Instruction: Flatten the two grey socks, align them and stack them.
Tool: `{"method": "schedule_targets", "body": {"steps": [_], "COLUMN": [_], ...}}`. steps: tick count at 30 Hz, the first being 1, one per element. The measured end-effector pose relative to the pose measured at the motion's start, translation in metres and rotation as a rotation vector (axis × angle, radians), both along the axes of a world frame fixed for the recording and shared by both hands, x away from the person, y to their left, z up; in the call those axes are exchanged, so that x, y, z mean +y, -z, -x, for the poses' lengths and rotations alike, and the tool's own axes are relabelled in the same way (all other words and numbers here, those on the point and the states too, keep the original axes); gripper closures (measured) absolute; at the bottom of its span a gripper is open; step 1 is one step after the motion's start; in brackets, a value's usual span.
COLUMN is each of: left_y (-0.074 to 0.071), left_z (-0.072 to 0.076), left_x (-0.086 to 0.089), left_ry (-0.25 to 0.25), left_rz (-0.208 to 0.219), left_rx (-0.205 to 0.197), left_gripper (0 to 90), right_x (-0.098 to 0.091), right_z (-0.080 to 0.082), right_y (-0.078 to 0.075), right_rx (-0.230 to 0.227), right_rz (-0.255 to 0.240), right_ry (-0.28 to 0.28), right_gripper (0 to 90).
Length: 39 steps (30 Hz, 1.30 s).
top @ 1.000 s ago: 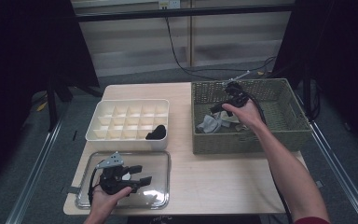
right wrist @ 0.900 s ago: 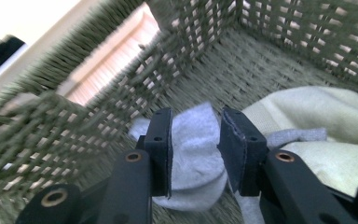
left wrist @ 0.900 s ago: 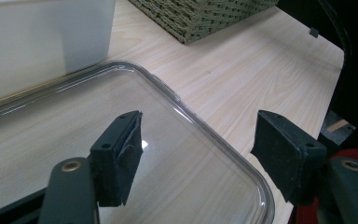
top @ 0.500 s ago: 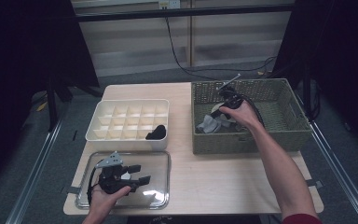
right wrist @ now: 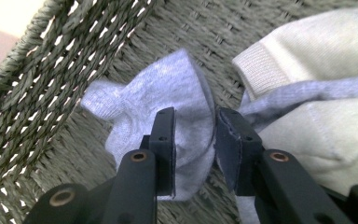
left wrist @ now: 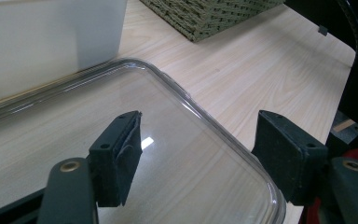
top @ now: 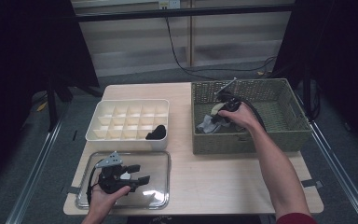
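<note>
Pinching a fold of the light grey cotton sock (right wrist: 186,112), the right gripper (right wrist: 193,140) has just been closing its jaws, which now stand narrow with the fabric bunched between the pads. That sock lies on the floor of the olive woven wicker basket (top: 292,136), touching a cream ribbed sock (right wrist: 317,84) beside it. A clean lift probably calls for a firm bite on the grey fold alone, then a straight rise so the cream neighbour stays behind. Over the clear plastic lid (top: 160,161), near the white compartment tray (top: 126,103), the left gripper (left wrist: 196,149) hangs wide open and empty.
</note>
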<state>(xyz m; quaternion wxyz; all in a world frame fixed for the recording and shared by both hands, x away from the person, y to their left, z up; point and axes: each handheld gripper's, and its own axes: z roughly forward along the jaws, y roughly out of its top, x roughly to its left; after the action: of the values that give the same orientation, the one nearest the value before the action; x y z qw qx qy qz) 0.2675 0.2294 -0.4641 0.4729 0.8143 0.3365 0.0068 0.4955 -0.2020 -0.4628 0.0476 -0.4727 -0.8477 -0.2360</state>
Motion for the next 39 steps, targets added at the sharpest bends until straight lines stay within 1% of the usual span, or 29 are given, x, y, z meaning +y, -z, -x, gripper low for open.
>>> {"method": "schedule_targets", "body": {"steps": [1, 2, 3, 4, 6, 7, 8, 11, 13, 14, 15, 16, 17, 18, 19, 22, 23, 27, 29, 31, 33, 34, 35, 36, 37, 39], "left_y": [0.000, 0.000, 0.000, 0.000, 0.000, 0.000, 0.000, 0.001, 0.001, 0.001, 0.001, 0.001, 0.002, 0.002, 0.002, 0.002, 0.002, 0.002, 0.002, 0.002, 0.002, 0.002, 0.001, 0.001, 0.001, 0.000], "left_z": [-0.001, -0.001, -0.001, -0.001, -0.001, -0.001, -0.001, -0.002, -0.002, -0.002, 0.000, 0.000, 0.001, 0.002, 0.003, 0.006, 0.007, 0.008, 0.008, 0.008, 0.009, 0.009, 0.009, 0.009, 0.009, 0.009], "left_x": [0.000, 0.000, 0.000, 0.000, 0.000, 0.001, 0.001, 0.001, 0.002, 0.002, 0.001, 0.000, -0.001, -0.003, -0.004, -0.007, -0.007, -0.007, -0.007, -0.007, -0.008, -0.008, -0.008, -0.008, -0.008, -0.009], "left_ry": [0.000, -0.002, -0.002, 0.000, 0.002, 0.004, 0.003, -0.003, -0.002, -0.002, -0.004, -0.008, -0.003, 0.000, 0.001, 0.003, 0.006, 0.009, 0.010, 0.014, 0.012, 0.015, 0.014, 0.019, 0.018, 0.024], "left_rz": [0.004, 0.004, 0.002, 0.003, 0.006, 0.017, 0.023, 0.015, 0.014, 0.014, 0.014, 0.003, -0.001, 0.004, -0.004, 0.004, -0.001, 0.007, 0.008, 0.003, 0.005, 0.001, 0.002, -0.002, 0.001, -0.009], "left_rx": [0.004, 0.004, 0.005, 0.003, 0.004, 0.009, 0.011, 0.013, 0.011, 0.011, 0.012, 0.007, 0.006, 0.013, 0.011, 0.015, 0.018, 0.022, 0.020, 0.020, 0.021, 0.017, 0.015, 0.009, 0.009, 0.001], "left_gripper": [31.7, 31.7, 31.7, 31.7, 31.7, 31.7, 31.6, 31.2, 31.2, 31.2, 31.2, 31.2, 31.1, 30.9, 30.7, 29.3, 28.7, 28.1, 28.1, 28.4, 28.3, 28.4, 28.6, 28.6, 28.6, 29.1], "right_x": [0.001, 0.002, 0.003, 0.004, 0.005, 0.005, 0.004, 0.004, 0.004, 0.003, 0.002, 0.002, 0.002, 0.001, 0.001, -0.001, -0.002, -0.004, -0.005, -0.008, -0.010, -0.011, -0.012, -0.013, -0.015, -0.017], "right_z": [0.000, 0.000, 0.000, 0.000, 0.001, 0.001, 0.001, 0.002, 0.002, 0.002, 0.003, 0.004, 0.005, 0.005, 0.005, 0.007, 0.007, 0.012, 0.014, 0.016, 0.017, 0.018, 0.019, 0.020, 0.021, 0.024], "right_y": [0.000, 0.001, 0.002, 0.002, 0.002, 0.001, 0.000, -0.002, -0.004, -0.005, -0.007, -0.010, -0.012, -0.014, -0.016, -0.021, -0.022, -0.030, -0.033, -0.038, -0.041, -0.042, -0.043, -0.044, -0.045, -0.047], "right_rx": [0.014, 0.015, 0.023, 0.029, 0.029, 0.027, 0.027, 0.020, 0.006, -0.010, -0.018, -0.031, -0.049, -0.064, -0.073, -0.094, -0.101, -0.126, -0.137, -0.161, -0.169, -0.176, -0.174, -0.184, -0.188, -0.202], "right_rz": [0.006, 0.016, 0.016, 0.025, 0.022, 0.025, 0.019, 0.006, -0.006, -0.026, -0.033, -0.032, -0.044, -0.051, -0.058, -0.082, -0.098, -0.107, -0.120, -0.144, -0.156, -0.166, -0.167, -0.172, -0.179, -0.196], "right_ry": [0.000, -0.006, -0.008, -0.019, -0.023, -0.022, -0.021, -0.026, -0.024, -0.022, -0.018, -0.013, -0.018, -0.020, -0.018, -0.016, -0.013, -0.007, -0.003, 0.005, 0.014, 0.012, 0.019, 0.017, 0.021, 0.030], "right_gripper": [69.7, 70.6, 71.1, 74.2, 81.1, 84.1, 85.8, 86.9, 87.1, 87.2, 87.2, 87.3, 87.3, 87.4, 87.5, 87.7, 87.7, 87.8, 87.8, 87.8, 87.8, 87.8, 87.8, 87.8, 87.8, 87.8]}}
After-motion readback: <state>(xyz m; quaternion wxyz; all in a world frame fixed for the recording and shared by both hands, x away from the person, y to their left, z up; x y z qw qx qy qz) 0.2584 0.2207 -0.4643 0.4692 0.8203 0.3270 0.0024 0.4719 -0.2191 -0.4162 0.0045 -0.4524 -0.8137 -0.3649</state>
